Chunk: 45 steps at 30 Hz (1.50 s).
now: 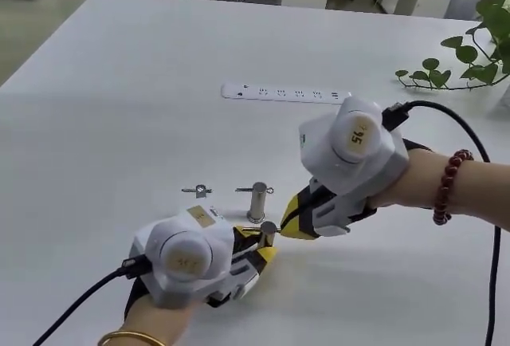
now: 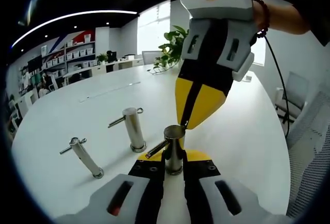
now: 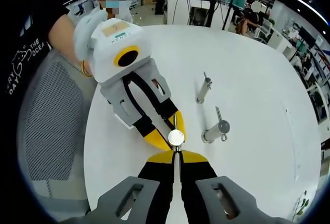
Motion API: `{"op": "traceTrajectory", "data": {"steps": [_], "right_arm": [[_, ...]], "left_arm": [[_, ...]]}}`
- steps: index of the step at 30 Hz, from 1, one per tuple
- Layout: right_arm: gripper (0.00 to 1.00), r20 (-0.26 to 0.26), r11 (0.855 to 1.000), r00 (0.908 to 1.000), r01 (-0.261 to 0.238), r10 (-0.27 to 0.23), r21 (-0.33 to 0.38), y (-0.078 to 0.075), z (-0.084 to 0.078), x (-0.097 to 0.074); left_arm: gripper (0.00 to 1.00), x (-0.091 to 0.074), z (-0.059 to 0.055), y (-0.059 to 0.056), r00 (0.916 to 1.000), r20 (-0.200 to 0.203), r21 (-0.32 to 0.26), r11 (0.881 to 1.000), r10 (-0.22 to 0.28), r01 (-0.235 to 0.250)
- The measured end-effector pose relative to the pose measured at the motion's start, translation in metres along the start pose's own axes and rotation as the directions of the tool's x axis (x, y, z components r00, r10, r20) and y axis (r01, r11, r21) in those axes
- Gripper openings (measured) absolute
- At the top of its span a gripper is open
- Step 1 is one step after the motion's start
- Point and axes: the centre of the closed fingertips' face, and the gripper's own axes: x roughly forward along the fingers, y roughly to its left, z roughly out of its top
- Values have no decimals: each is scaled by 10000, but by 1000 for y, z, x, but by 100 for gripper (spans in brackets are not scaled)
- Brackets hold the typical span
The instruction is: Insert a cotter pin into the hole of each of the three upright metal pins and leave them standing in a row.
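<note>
Three metal pins stand on the white table (image 1: 119, 107). My left gripper (image 1: 263, 244) (image 2: 174, 157) is shut on the nearest metal pin (image 1: 268, 229) (image 2: 174, 146), holding it upright. A cotter pin (image 2: 154, 149) passes through its hole. My right gripper (image 1: 280, 222) (image 3: 177, 154) comes in from the right with its tips at that pin's head (image 3: 176, 137), shut on the cotter pin's end. The middle pin (image 1: 257, 200) (image 2: 134, 128) and the far pin (image 1: 199, 191) (image 2: 85, 157) each carry a cotter pin and stand free.
A white power strip (image 1: 285, 92) lies farther back on the table. A leafy plant (image 1: 478, 43) trails in at the right edge. Cables run from both grippers off the near side.
</note>
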Motion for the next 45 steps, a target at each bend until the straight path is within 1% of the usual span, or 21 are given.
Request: {"op": "traceTrajectory", "data": {"steps": [6,9,12,14,18,20,24,25,26,27,28,30,33,35,41,42,45], "right_arm": [[0,28,10000,10000,10,-10,-14,0,3,1],[0,49,10000,10000,9,-9,6,-1,3,1],[0,39,10000,10000,26,-26,1,-1,3,1],[4,50,9999,10000,43,-44,95,-2,3,0],[8,375,9990,9993,-88,71,436,-1,8,0],[11,534,9980,9984,-193,160,610,1,10,1],[12,702,9958,9974,-195,132,895,0,12,5],[13,707,9949,9974,-205,135,984,-1,12,6],[13,715,9947,9973,-210,139,1003,-1,12,7],[13,734,9944,9972,-225,150,1034,-1,12,7],[13,753,9939,9970,-253,172,1073,0,12,8],[13,756,9935,9970,-246,162,1107,0,13,10],[13,752,9935,9970,-250,167,1108,0,14,14],[13,807,9925,9966,-280,185,1192,0,14,16],[9,664,9939,9976,-270,199,1066,2,12,21],[9,677,9946,9976,-194,126,1016,1,12,21],[9,705,9945,9974,-227,155,1019,1,12,21]], "left_arm": [[10,0,0,0,10000,-22,-34,10000,-8,8],[10,0,0,0,10000,-56,47,10000,-24,25],[11,0,-1,0,9999,-115,-23,10000,-54,54],[11,-1,-4,1,9996,-255,-107,9999,-123,121],[18,-5,-7,3,9989,-420,-107,9998,-192,188],[20,-7,-6,5,9989,-417,-78,9997,-213,210],[25,-10,-4,5,9988,-379,-126,9994,-312,307],[26,-10,-5,4,9983,-419,-361,9986,-405,390],[28,-10,-4,0,9978,-339,-889,9945,-577,545],[31,-10,-2,0,9977,-242,-1093,9922,-637,607],[32,-11,-2,1,9978,-249,-1044,9928,-612,583],[33,-12,-3,2,9980,-355,-625,9968,-525,502],[35,-15,-2,3,9979,-323,-725,9959,-557,533],[37,-17,-2,3,9979,-360,-576,9970,-529,508],[40,-21,2,2,9977,-229,-617,9962,-633,617],[41,-22,3,2,9977,-215,-618,9961,-648,633],[43,-24,3,0,9975,-254,-550,9964,-653,638]]}}
